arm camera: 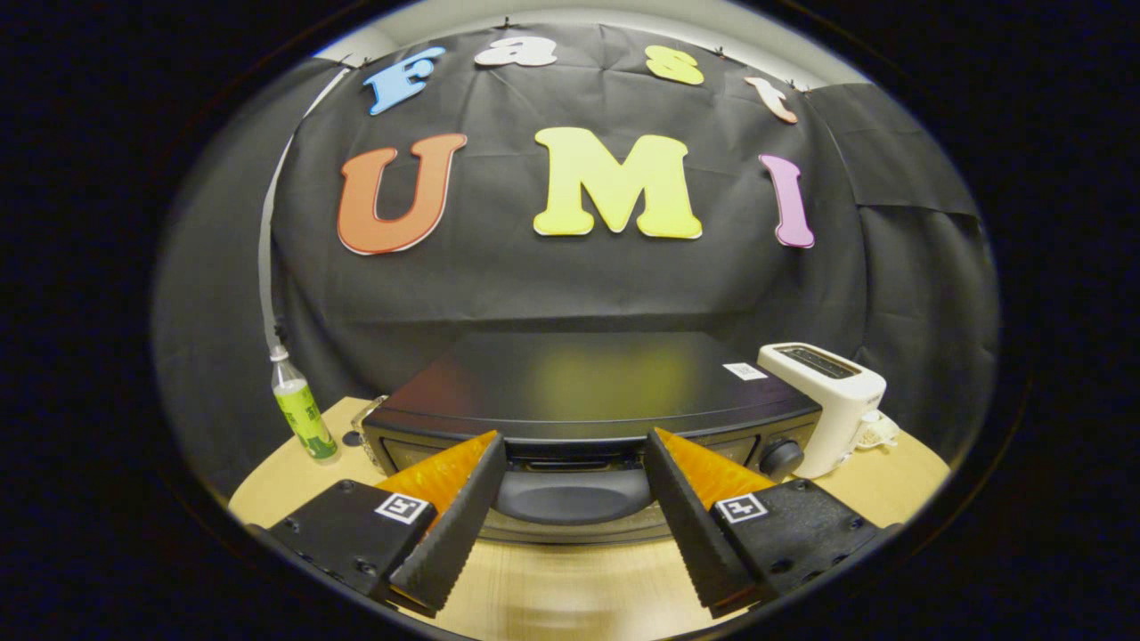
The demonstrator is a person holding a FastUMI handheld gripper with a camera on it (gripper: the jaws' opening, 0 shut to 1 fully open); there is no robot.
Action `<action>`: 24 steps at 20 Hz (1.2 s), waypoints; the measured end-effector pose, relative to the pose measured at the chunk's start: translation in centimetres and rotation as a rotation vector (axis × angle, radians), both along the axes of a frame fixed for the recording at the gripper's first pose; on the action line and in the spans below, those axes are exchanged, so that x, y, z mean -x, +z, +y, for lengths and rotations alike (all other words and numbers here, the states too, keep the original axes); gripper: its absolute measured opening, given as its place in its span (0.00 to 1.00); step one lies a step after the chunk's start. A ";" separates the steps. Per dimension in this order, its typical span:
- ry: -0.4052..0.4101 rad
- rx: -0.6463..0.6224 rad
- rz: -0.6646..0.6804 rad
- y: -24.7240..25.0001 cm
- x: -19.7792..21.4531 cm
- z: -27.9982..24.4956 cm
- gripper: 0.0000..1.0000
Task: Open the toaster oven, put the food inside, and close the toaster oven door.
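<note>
item: toaster oven (pixel 588 392), black, flat-topped, set toward the back edge of the wooden table (pixel 570 588), front facing the gripper. door looks closed; its dark curved handle (pixel 572 495) lies across the upper front, between the two fingers and just beyond their tips. a round knob (pixel 781 458) sits at the right end of the front panel. a small white sticker (pixel 745 371) is on the top, near its right rear corner.

item: gripper (pixel 574 472), fingers spread wide, holding nothing; the ribbed black pads (pixel 456 525) flank the handle, one on each side, neither touching it as far as can be told.

item: food. cannot be made out anywhere on the table.

item: white slot toaster (pixel 828 405), just beside the oven's right side, toward the table's right rear corner, cord bundled behind it.

item: small bottle with a green label (pixel 303 418), upright near the table's left rear edge, apart from the oven.

step in hand, by judgement: the opening stage, approach to the door handle; nothing of the task appears done yet.

next move calls for: bringing the fingers forward onto the handle, hooking or pinching it, then pulling it outward and down along the door's hinge arc, presumably bottom-hinged.
</note>
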State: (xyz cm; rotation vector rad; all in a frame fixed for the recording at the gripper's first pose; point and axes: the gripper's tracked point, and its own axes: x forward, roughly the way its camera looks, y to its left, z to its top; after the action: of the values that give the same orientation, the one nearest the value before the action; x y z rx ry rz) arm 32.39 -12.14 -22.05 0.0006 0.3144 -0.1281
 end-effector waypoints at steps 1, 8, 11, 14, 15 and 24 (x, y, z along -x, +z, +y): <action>0.006 0.005 0.008 -0.2 0.0 0.1 1.00; 0.003 0.001 -0.008 -0.7 2.1 0.1 1.00; -0.001 0.007 0.022 -1.4 4.5 0.5 1.00; -0.001 -0.005 0.037 -2.6 7.1 0.7 1.00; -0.002 -0.010 0.047 -3.2 7.9 0.8 1.00; -0.017 0.015 0.193 -7.0 12.1 1.6 1.00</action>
State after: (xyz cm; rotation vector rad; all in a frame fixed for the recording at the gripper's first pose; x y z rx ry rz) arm 20.34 -10.52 -29.06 -0.0243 0.5061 -0.1477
